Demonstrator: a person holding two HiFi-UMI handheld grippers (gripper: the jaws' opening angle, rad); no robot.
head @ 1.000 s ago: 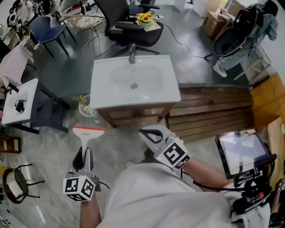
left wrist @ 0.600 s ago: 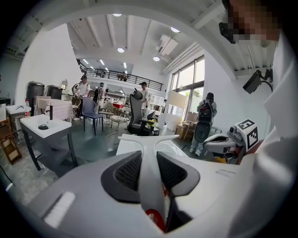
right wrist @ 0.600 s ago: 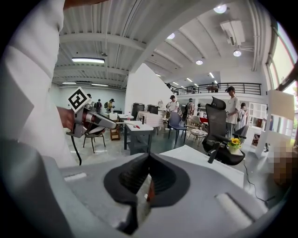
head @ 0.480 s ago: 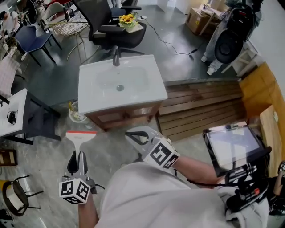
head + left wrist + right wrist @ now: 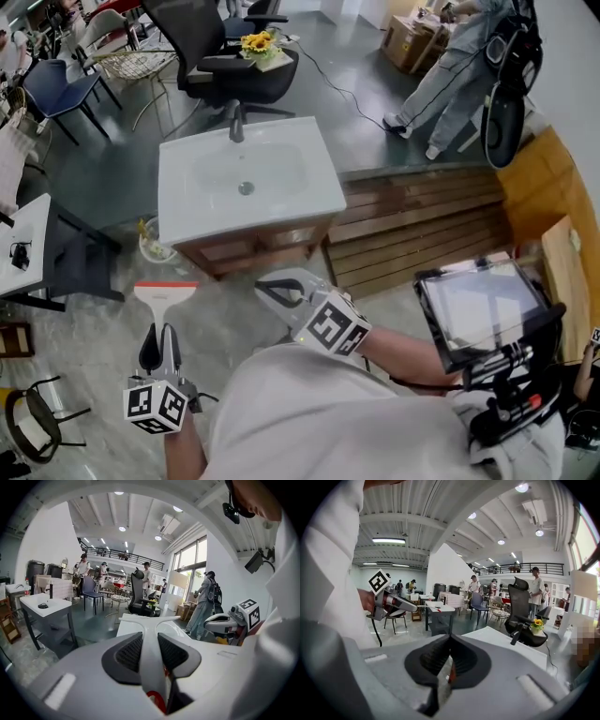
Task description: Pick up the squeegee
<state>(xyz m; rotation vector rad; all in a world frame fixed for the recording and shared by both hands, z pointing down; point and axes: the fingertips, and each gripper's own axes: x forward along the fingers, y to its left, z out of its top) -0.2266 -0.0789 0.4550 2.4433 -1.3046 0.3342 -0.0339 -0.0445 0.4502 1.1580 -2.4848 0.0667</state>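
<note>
Clamping the squeegee [image 5: 165,292] by its handle as before, my left hand-held gripper [image 5: 159,334] hasn't moved; right hand-held gripper [image 5: 274,292] stays shut, empty.

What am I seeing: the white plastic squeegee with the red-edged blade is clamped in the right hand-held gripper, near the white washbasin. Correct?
Not quite. The white plastic squeegee with the red-edged blade is clamped in the left hand-held gripper, not the right. The head view and the left gripper view both show this. It is indeed near the white washbasin.
</note>
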